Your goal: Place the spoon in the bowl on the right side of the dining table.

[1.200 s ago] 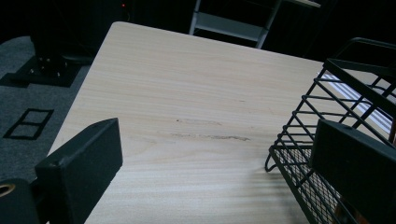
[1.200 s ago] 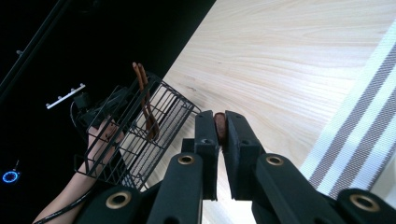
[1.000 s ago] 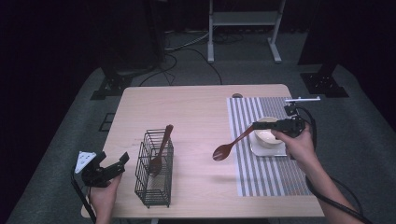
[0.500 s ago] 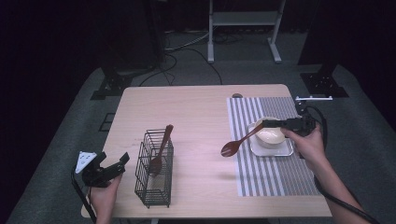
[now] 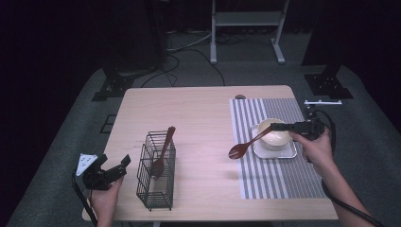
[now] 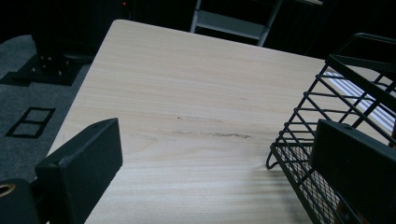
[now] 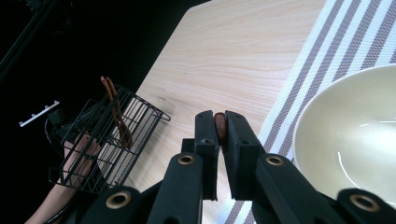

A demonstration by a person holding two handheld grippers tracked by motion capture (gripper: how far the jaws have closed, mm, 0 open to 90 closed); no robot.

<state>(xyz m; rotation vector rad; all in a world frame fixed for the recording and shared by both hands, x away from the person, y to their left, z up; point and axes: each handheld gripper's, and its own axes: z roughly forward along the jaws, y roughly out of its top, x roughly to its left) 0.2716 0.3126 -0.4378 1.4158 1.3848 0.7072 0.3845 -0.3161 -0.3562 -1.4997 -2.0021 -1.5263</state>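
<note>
Tabletop (image 5: 198, 113) of pale wood carries a striped placemat (image 5: 279, 177) on the person's right, a black wire caddy (image 5: 156, 189) with a wooden utensil (image 5: 161, 153) standing in it on the left, and a cream bowl (image 5: 276, 138) on a small tray (image 5: 288, 152). Right gripper (image 5: 279, 126), hovering over the bowl, pinches the handle end of a wooden spoon (image 5: 246, 145); its long axis slopes from the jaws down-left toward the caddy, head just above the mat's edge. Left gripper (image 5: 118, 166) idles spread beside the caddy.

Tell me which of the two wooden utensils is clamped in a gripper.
The wooden spoon by the bowl: the right gripper has its jaws shut on its handle. The other utensil stands free in the wire basket.
</note>
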